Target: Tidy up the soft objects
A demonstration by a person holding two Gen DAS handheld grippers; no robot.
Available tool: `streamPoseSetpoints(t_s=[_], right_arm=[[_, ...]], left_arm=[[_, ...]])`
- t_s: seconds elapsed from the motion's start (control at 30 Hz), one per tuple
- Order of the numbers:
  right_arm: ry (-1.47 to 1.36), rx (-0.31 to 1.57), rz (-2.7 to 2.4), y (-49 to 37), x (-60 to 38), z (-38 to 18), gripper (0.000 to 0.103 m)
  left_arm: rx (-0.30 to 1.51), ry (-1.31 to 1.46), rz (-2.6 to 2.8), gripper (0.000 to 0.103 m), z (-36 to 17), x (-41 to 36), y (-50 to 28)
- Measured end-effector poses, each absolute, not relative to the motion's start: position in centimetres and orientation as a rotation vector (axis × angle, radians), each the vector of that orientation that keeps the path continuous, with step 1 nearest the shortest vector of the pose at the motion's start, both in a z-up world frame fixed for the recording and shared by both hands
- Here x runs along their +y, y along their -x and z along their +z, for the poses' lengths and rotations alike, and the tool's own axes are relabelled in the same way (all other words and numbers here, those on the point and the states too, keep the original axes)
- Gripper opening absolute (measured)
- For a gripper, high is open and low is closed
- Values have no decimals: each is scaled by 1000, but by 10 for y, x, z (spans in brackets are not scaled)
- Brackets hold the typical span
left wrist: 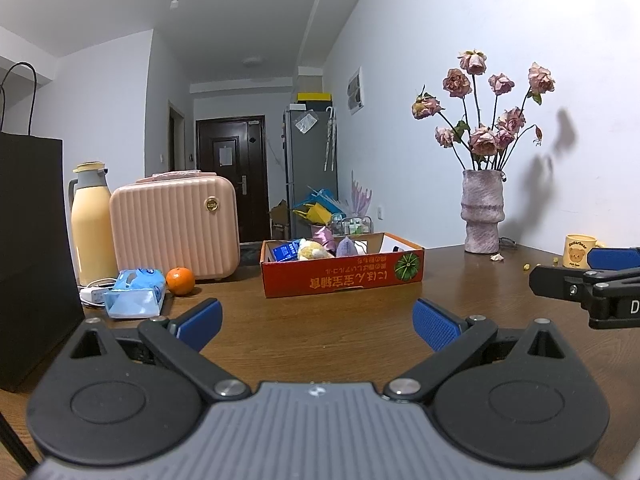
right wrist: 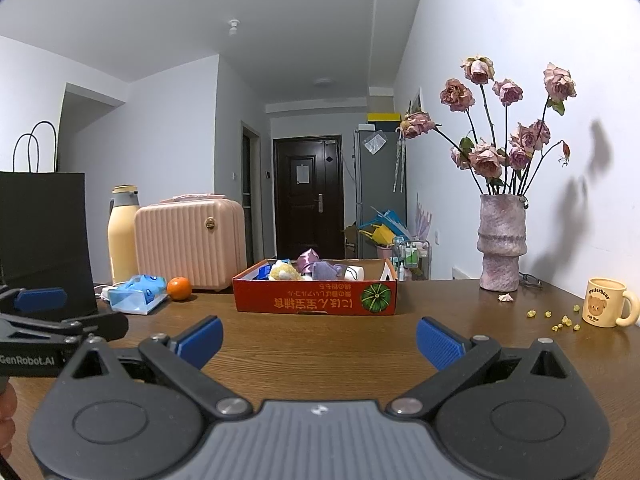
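Observation:
A red cardboard box stands on the brown table ahead of both grippers. Inside it lie several soft things: a yellow-white plush toy, purple fabric pieces and a blue packet. A blue tissue pack lies on the table to the left. My left gripper is open and holds nothing, well short of the box. My right gripper is open and holds nothing too. Each gripper shows at the edge of the other's view.
Left of the box are an orange, a pink case, a yellow flask and a black paper bag. At the right stand a vase of dried roses and a bear mug.

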State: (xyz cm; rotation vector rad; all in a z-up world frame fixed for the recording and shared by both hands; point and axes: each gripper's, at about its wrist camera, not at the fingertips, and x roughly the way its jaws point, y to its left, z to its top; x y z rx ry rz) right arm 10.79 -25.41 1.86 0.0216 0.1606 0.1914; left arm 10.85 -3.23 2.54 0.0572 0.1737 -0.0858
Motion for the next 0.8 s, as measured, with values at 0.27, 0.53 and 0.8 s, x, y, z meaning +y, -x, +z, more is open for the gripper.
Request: streamPoseSetpoints(t_s=[0.27,0.53,0.8], right_arm=[[-22,161,192,-108,-254,18,103],[-22,161,192,-108,-254,18,103],[-21,165,193,-108,-252,19,103]], left_arm=[[174,-59,-77,103,24,-31,-108],[169,-62,-77,103,24,-33,-107],[172,-66,-84,103,22,-33,-109]])
